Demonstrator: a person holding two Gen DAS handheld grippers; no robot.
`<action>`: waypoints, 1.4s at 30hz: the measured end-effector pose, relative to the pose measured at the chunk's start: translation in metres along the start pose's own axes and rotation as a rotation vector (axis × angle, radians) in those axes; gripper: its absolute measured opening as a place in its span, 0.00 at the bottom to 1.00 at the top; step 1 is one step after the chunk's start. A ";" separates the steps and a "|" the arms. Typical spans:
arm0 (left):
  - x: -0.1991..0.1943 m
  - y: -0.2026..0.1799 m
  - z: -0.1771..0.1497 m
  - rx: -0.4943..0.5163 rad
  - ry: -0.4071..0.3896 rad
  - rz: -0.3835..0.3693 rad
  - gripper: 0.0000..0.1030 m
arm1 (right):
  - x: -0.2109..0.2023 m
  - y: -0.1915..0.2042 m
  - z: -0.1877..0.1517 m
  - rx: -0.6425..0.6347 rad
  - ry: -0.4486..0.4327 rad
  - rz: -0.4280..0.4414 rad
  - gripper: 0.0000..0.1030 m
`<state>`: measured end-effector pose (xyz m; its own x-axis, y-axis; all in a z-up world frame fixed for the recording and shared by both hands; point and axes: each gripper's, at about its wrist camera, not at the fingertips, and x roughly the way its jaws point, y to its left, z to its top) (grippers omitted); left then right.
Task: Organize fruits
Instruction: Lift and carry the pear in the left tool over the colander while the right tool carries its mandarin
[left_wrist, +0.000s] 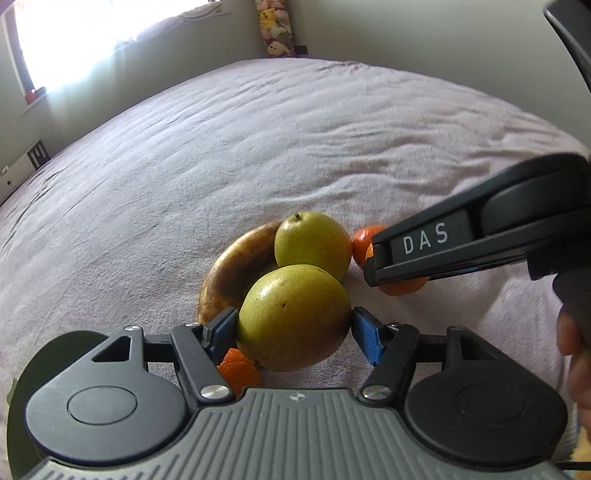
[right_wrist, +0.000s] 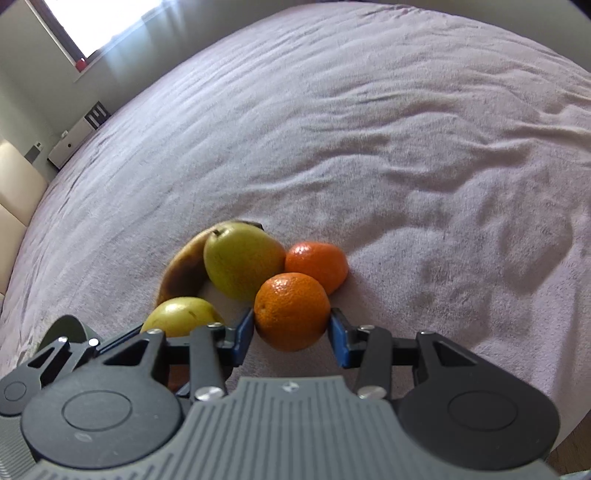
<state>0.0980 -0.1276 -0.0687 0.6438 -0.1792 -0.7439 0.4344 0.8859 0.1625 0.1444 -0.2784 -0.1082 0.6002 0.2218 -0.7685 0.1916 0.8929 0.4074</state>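
My left gripper (left_wrist: 293, 325) is shut on a large green pear (left_wrist: 293, 317), its blue pads against both sides. Behind it lie a second green pear (left_wrist: 312, 245) and a browned banana (left_wrist: 236, 269). A small orange (left_wrist: 238, 369) lies under the held pear. My right gripper (right_wrist: 291, 325) is shut on an orange (right_wrist: 291, 310); it shows from the side in the left wrist view (left_wrist: 373, 269). Another orange (right_wrist: 317, 264) lies just behind, touching the second pear (right_wrist: 242, 260). The banana (right_wrist: 184, 271) curves left of it. The held pear (right_wrist: 181, 315) shows at lower left.
The fruits lie on a bed with a wrinkled lilac blanket (right_wrist: 369, 129). A bright window (left_wrist: 92, 33) and plush toys (left_wrist: 275, 29) are by the far wall. A white cabinet (right_wrist: 74, 144) stands left of the bed. A hand (left_wrist: 576, 354) holds the right gripper.
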 end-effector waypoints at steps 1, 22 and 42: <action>-0.003 0.002 0.001 -0.014 -0.006 -0.004 0.75 | -0.003 0.000 0.001 -0.001 -0.008 0.005 0.40; -0.084 0.061 0.010 -0.274 -0.085 -0.006 0.75 | -0.057 0.042 -0.001 -0.127 -0.133 0.087 0.40; -0.120 0.165 -0.044 -0.604 -0.050 0.051 0.75 | -0.057 0.145 -0.048 -0.538 -0.099 0.203 0.40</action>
<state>0.0644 0.0589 0.0191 0.6897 -0.1374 -0.7110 -0.0226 0.9773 -0.2108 0.1005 -0.1424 -0.0291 0.6587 0.3945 -0.6406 -0.3403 0.9157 0.2140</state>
